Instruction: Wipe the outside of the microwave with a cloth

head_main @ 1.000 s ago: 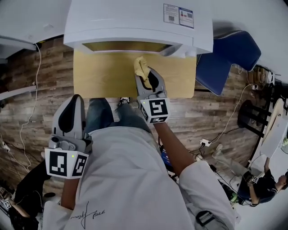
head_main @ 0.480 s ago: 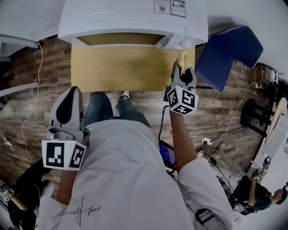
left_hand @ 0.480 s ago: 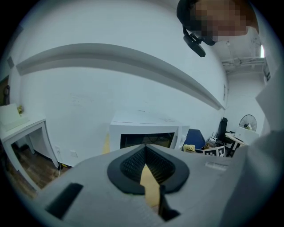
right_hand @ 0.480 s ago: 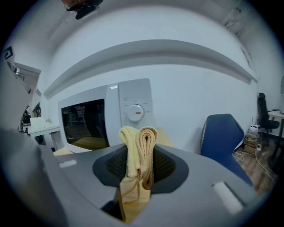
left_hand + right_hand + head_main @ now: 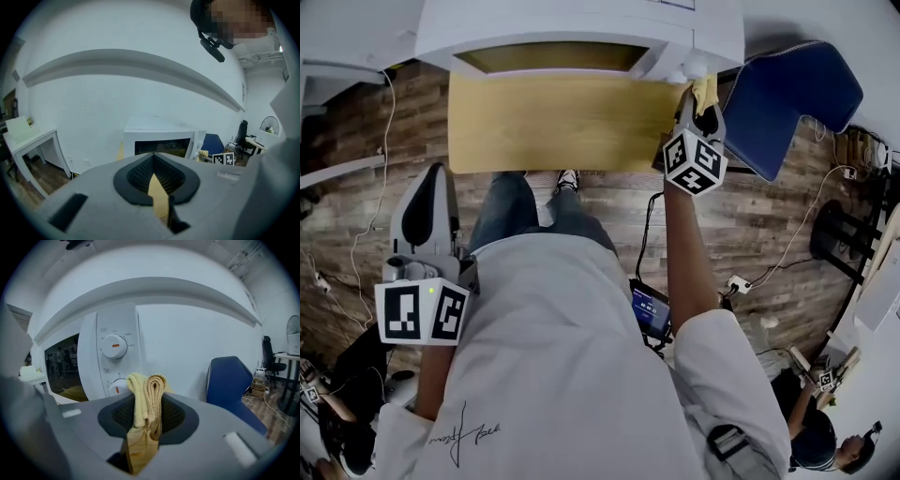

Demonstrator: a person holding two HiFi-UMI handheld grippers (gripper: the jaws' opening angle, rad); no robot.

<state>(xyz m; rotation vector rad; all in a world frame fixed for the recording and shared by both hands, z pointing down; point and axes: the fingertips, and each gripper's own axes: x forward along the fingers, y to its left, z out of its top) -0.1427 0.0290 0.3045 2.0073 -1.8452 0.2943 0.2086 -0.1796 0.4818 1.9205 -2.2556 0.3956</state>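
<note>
A white microwave (image 5: 581, 33) stands on a wooden table (image 5: 553, 122); its control panel (image 5: 115, 359) with two knobs fills the left of the right gripper view. My right gripper (image 5: 703, 101) is shut on a folded yellow cloth (image 5: 147, 397), held at the microwave's front right corner beside the lower knob. Whether the cloth (image 5: 705, 91) touches the panel, I cannot tell. My left gripper (image 5: 427, 220) hangs low at my left side, away from the table, jaws together with nothing in them. The microwave (image 5: 161, 138) shows far off in the left gripper view.
A blue chair (image 5: 792, 103) stands right of the table, close to my right gripper. Cables (image 5: 366, 225) trail over the wooden floor. A white desk (image 5: 26, 138) stands at the left wall. Other people (image 5: 820, 441) are at the lower right.
My right gripper has carried the cloth rightward along the microwave's front, from the door's middle to the control panel at the right corner. The left gripper has stayed at my side.
</note>
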